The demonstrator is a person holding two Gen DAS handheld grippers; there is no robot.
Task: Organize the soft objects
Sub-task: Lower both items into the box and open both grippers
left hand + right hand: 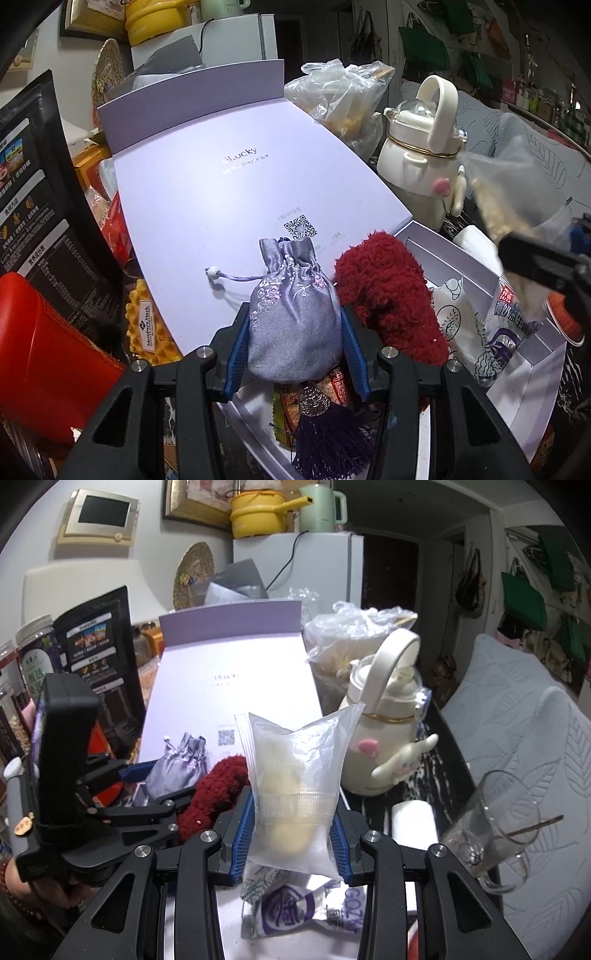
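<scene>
While your left gripper (295, 332) clamps the lilac pouch (295, 317) and your right gripper (291, 834) the clear packet (295, 775), neither is stowed; the red fluffy piece (388, 295) at three o'clock awaits.

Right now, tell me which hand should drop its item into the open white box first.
Right. Its clear snack packet hangs directly over the white box; the left's lavender pouch sits at the box's edge.

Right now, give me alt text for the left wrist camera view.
The left gripper holds a lilac drawstring pouch with a purple tassel between its blue fingers. Behind lies a lavender box lid; a red fuzzy item sits to the right.
</scene>
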